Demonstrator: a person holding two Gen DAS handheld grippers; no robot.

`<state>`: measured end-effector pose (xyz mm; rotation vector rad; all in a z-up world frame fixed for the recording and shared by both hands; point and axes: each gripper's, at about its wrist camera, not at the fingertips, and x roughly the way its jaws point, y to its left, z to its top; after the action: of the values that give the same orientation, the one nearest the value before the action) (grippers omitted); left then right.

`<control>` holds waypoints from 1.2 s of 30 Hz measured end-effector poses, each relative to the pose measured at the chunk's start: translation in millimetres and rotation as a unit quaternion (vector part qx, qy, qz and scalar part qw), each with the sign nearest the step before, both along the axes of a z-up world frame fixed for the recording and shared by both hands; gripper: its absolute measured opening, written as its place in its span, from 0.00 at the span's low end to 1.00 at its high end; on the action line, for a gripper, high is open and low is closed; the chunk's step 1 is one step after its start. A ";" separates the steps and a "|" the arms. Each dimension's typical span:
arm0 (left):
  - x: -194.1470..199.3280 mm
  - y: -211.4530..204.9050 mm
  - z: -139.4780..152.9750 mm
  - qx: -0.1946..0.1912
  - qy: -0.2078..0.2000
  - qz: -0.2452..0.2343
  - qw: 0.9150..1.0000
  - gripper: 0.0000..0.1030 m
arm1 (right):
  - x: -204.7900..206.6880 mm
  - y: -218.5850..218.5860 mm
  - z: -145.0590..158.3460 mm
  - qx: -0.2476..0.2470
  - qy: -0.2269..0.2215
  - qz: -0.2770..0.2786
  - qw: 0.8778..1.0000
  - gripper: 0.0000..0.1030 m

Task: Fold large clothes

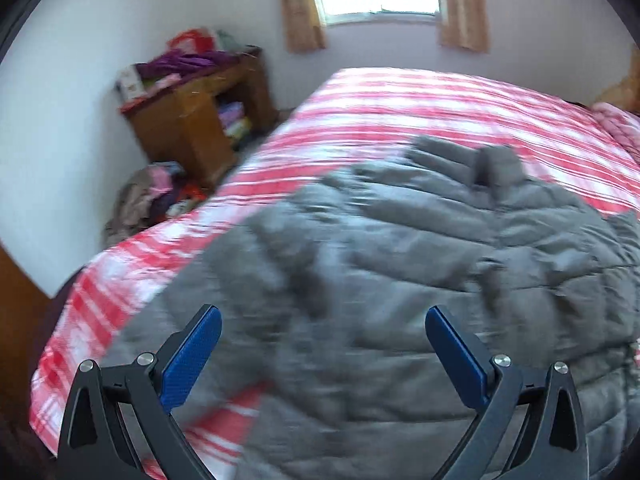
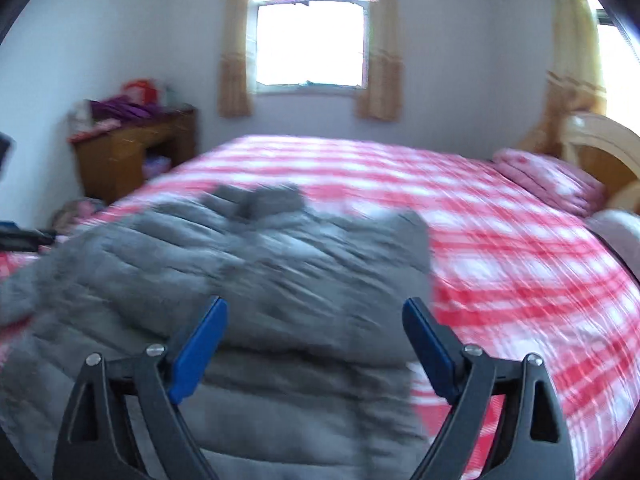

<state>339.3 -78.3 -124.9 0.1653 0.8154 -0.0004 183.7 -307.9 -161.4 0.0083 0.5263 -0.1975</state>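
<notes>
The grey padded jacket (image 1: 400, 280) lies rumpled on the near side of the bed (image 1: 440, 112), seemingly not yet folded. Left gripper (image 1: 323, 354) and right gripper (image 2: 315, 346) hover above, fingers wide, holding nothing.

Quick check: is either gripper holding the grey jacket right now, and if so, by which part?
Nothing is held. The left gripper and right gripper both stand open above the grey quilted jacket, which lies spread on the red-and-white checked bedspread.
</notes>
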 end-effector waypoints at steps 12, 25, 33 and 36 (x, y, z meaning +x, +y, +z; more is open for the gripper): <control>32.8 -110.6 -60.5 -0.007 0.078 -0.109 0.991 0.11 | -1.9 -61.4 -53.5 0.056 0.078 -0.049 0.994 0.90; 17.8 -29.9 -37.5 0.077 -0.015 -0.055 0.995 0.10 | 0.3 -68.0 -65.5 0.082 0.101 -0.056 0.990 0.91; 17.7 -25.4 -56.6 0.086 0.006 -0.029 0.996 0.41 | 3.4 -73.4 -69.3 0.098 0.118 -0.050 0.987 0.93; 2.7 -18.8 -18.5 0.079 -0.064 -0.024 0.994 0.77 | -1.4 -81.1 -59.1 0.113 0.127 -0.037 0.985 0.79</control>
<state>341.9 -97.2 -143.4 0.3315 0.6826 0.0290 182.3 -389.1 -220.5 0.2275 0.8009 -0.2114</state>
